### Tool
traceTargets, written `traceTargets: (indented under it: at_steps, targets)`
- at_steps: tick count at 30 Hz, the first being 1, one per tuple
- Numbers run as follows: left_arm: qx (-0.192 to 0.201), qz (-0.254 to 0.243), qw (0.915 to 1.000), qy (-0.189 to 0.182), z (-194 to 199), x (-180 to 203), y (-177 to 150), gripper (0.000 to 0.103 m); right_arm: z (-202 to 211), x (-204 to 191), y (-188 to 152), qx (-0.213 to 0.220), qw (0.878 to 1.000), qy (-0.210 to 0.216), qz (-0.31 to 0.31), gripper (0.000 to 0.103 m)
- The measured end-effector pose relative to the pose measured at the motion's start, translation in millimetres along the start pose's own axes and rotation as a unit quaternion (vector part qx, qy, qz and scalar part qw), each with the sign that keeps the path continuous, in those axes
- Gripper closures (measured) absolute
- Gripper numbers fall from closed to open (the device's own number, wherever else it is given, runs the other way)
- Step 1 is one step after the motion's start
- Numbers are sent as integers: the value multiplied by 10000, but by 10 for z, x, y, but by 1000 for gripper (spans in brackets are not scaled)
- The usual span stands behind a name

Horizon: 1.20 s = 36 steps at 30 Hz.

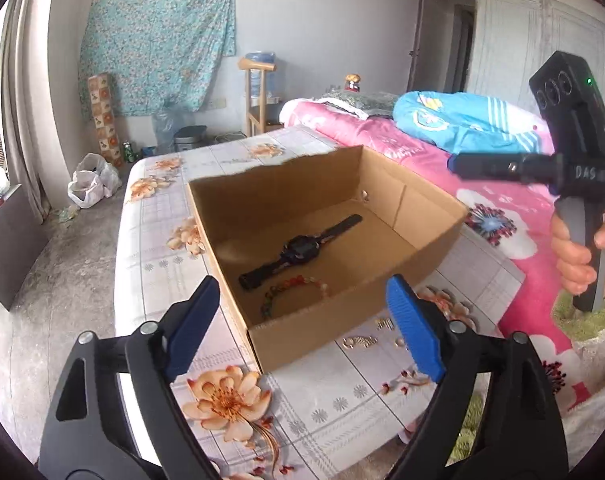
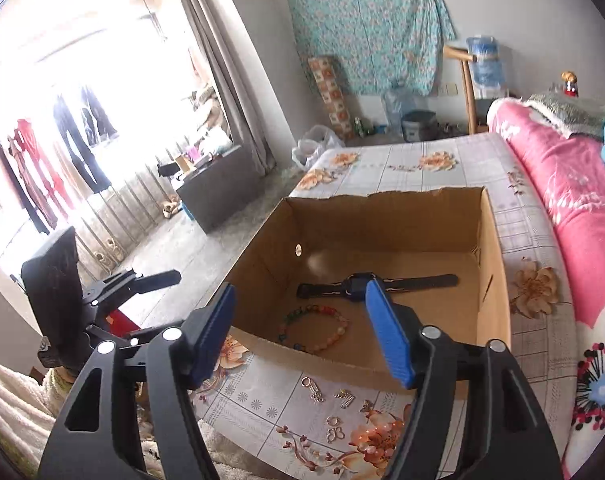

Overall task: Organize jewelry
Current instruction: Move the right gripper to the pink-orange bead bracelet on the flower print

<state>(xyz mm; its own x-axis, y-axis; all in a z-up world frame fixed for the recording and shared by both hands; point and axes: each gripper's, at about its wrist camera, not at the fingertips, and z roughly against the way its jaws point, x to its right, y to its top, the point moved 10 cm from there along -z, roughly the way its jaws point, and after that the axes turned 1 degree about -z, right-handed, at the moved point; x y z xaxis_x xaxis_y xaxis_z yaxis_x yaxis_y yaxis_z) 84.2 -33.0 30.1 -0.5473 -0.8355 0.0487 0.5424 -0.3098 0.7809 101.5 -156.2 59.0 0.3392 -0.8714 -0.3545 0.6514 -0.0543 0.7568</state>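
An open cardboard box [image 1: 418, 200] [image 2: 496, 280] stands on a flowered cloth. Inside lie a black watch [image 1: 298, 249] [image 2: 414, 281] and a beaded bracelet [image 1: 294, 286] [image 2: 316, 326]. Small metal earrings and charms [image 1: 360, 341] [image 2: 330, 396] lie on the cloth in front of the box. My left gripper [image 1: 302, 320] is open and empty above the box's near corner. My right gripper [image 2: 302, 336] is open and empty above the box's front edge; its body shows in the left wrist view [image 1: 574, 168].
A pink flowered quilt [image 1: 502, 208] [image 2: 562, 184] with a blue bundle [image 1: 462, 120] covers the bed to the right. The concrete floor [image 1: 42, 280], a white plastic bag [image 1: 90, 180], a wooden chair [image 1: 256, 96] and a dark cabinet [image 2: 214, 184] lie to the left and behind.
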Motion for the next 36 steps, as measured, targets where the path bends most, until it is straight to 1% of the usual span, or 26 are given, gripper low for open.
traceTargets:
  at_steps: [1,2,3,4,7,9,10,13,15,16,18,21,23,25,28,32,34,35,36]
  targets:
    - [-134,-37,9999,-54,-23,52,-120,18,105,-10,-53,119,9999,-37,48,27]
    - [-321,-58,9995,-59,-86,94,-243,16,196,-11,-113,188,9998,-72,67,22]
    - [-531,-48,9986,-21,-163,123,-373,16,255,4,-199,208,9997,-127,57,19]
    - [-751,-12,9972,26,-250,134,-505,16,291,37,-285,190,9996,-206,17,18]
    - [-1405,246,9896,202,-542,91,-872,16,291,252,-575,-77,9979,-548,-344,17]
    - [-1565,428,9864,271,-672,22,-977,16,234,458,-783,-324,9937,-801,-713,17]
    - [-1601,533,9852,316,-723,-15,-990,16,181,563,-876,-459,9905,-897,-935,17]
    - [-1545,799,9837,457,-791,-145,-948,16,-37,782,-1058,-779,9829,-920,-1394,18]
    - [-1507,1017,9815,605,-823,-274,-874,16,-188,874,-1122,-1002,9779,-915,-1590,33]
    - [-1457,1144,9808,615,-832,-325,-842,16,-261,919,-1134,-1079,9754,-884,-1705,34]
    - [-1367,1435,9783,599,-851,-414,-782,16,-372,993,-1115,-1110,9715,-768,-1951,44]
    - [-1380,1696,9748,443,-916,-468,-735,15,-446,1090,-1044,-1046,9681,-786,-2135,48]
    - [-1317,1699,9753,509,-947,-490,-705,15,-453,1127,-958,-919,9688,-797,-2160,49]
    - [-1265,1689,9763,482,-980,-511,-660,15,-451,1146,-864,-826,9700,-825,-2131,49]
    - [-1192,1805,9754,432,-1050,-553,-614,15,-457,1211,-758,-703,9708,-995,-2065,49]
    - [-1118,1806,9757,531,-1091,-578,-597,15,-349,1232,-664,-554,9712,-1356,-1877,49]
    - [-1202,1807,9750,470,-1099,-527,-663,15,-251,1212,-688,-601,9708,-1600,-1686,45]
    - [-1276,1797,9745,429,-1105,-493,-725,15,-207,1205,-718,-668,9697,-1750,-1566,35]
    - [-1374,1774,9736,410,-1106,-481,-804,15,-156,1196,-762,-743,9679,-1933,-1423,28]
